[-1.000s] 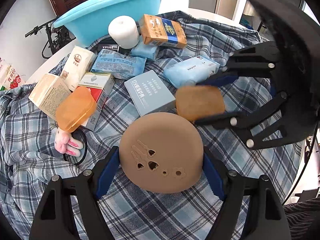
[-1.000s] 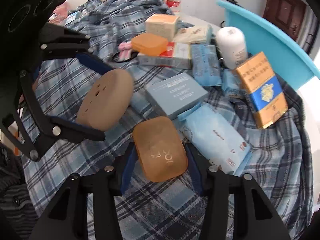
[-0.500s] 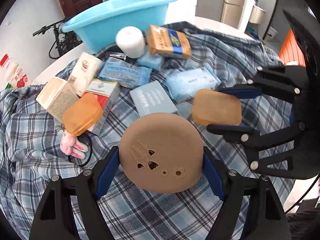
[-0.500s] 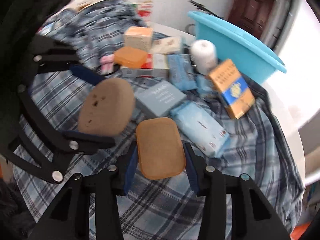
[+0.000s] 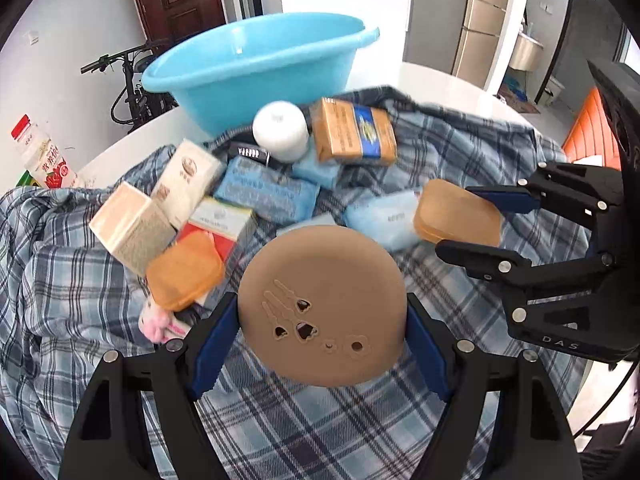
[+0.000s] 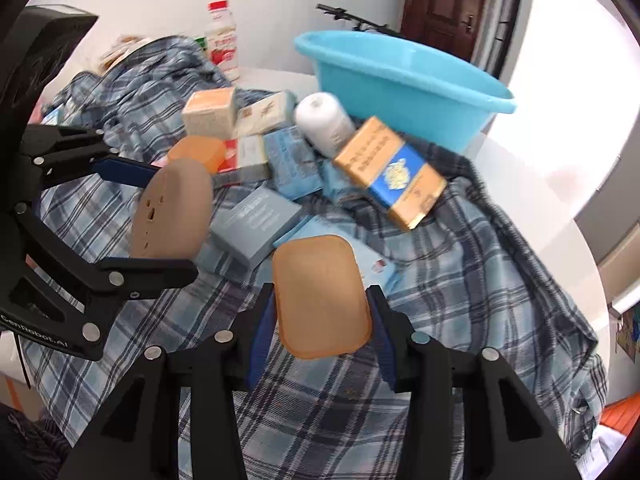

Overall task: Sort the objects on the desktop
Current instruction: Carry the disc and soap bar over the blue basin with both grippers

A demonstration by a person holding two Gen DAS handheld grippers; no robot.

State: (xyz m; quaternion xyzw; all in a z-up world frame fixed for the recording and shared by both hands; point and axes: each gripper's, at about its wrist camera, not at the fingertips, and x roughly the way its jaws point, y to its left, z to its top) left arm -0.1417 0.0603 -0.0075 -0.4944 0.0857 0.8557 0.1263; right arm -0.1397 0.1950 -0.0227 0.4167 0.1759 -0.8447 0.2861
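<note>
Left wrist view, left gripper point(image 5: 322, 316): clenched on the round tan disc point(image 5: 322, 306), blue pads pressing its left and right edges, disc held off the plaid cloth point(image 5: 360, 432).
Right wrist view, right gripper point(image 6: 322, 320): grasping the tan rounded-rectangle box point(image 6: 322, 296) by its long sides, likewise clear of the cloth.
Change over the last second: both loads have risen and tipped toward the far side; the clutter looks smaller and lower, and the blue basin point(image 5: 256, 76) now shows its open inside instead of only its wall.
Meaning for the task: pick-up looks finished for these two pieces; this reads as the carry phase, with the basin the likely drop spot.
Left behind on the cloth: orange soap-style box point(image 5: 184, 276), grey-blue carton point(image 6: 256, 220), blue tissue packs point(image 5: 266, 192), white roll point(image 5: 280, 130), gold-and-blue pack point(image 5: 352, 132), all between the grippers and the basin.
Far left on the bench point(image 5: 120, 152): red-capped bottle point(image 5: 40, 156), apart from the pile.
Caution: the white roll and gold pack lie just before the basin wall, so the loads need height to pass over.
</note>
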